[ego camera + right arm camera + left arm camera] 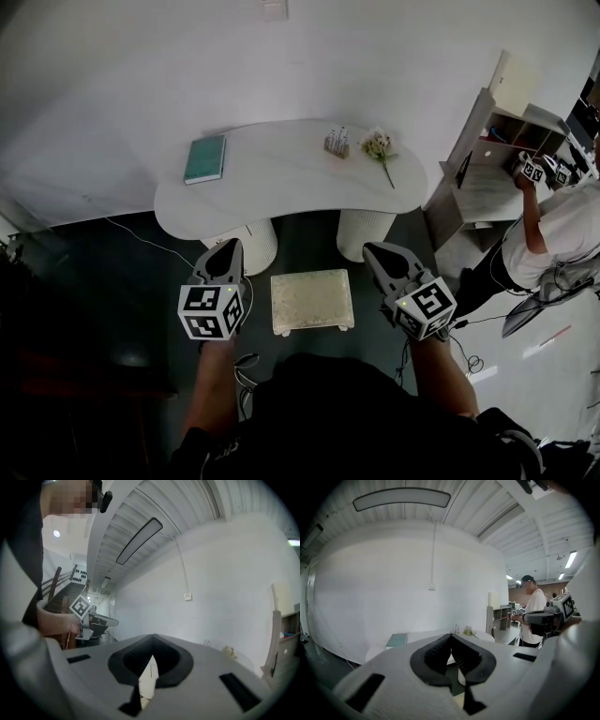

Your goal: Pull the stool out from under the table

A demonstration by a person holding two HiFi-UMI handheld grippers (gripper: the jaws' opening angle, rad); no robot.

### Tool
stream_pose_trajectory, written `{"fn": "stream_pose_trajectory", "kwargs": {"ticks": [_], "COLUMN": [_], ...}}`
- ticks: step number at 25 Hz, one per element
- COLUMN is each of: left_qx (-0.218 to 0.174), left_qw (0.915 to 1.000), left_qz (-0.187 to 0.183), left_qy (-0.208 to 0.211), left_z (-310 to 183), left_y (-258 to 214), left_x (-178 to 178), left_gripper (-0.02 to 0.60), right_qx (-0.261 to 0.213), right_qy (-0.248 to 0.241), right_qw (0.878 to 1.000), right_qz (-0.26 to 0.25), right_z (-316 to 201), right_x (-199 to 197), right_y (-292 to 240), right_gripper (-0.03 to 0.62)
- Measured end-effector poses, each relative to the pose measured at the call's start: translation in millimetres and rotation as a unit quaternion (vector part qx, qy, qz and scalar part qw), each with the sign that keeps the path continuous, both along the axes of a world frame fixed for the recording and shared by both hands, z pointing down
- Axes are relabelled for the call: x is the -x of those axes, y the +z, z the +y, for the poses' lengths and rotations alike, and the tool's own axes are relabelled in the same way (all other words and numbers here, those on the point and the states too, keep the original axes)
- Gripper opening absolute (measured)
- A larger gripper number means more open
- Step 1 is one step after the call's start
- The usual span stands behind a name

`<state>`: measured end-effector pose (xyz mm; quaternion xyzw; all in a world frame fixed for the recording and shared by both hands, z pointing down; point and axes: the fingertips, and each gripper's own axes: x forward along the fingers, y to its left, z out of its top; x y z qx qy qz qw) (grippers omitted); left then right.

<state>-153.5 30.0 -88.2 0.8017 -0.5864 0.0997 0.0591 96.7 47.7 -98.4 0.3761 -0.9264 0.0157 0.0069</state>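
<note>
The stool [312,301], with a square cream seat, stands on the dark floor in front of the white curved table [281,178], clear of its front edge. My left gripper [228,247] hangs to the left of the seat and my right gripper [376,251] to its right, both above the floor and apart from the stool. Each is shut with nothing held. The left gripper view has its jaws [451,637] closed tip to tip, pointing at the table [426,636]. In the right gripper view the jaws [152,640] are closed too, with a pale strip of the stool [148,679] showing below them.
On the table lie a teal book [205,158], a small holder [337,142] and a flower sprig [380,147]. Two white pedestals [364,232] hold it up. A cable [141,238] trails on the floor. At the right another person [553,230] works at a shelf unit [487,159].
</note>
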Motion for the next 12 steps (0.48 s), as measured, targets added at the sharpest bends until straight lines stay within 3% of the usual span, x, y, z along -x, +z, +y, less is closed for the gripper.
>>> {"fn": "stream_pose_trajectory", "kwargs": {"ticks": [12], "left_qx": [0.012], "left_qw": [0.9999], "left_qz": [0.011], "left_qy": [-0.004], "left_z": [-4.0], "left_y": [16.4], "left_x": [29.3], "left_gripper": [0.009], "right_qx": [0.016], "right_qy": [0.001], "right_qw": [1.0], "right_qz": [0.008], "right_z": [-8.1], "right_x": [26.5], "right_y": [17.2], "right_gripper": [0.003]}}
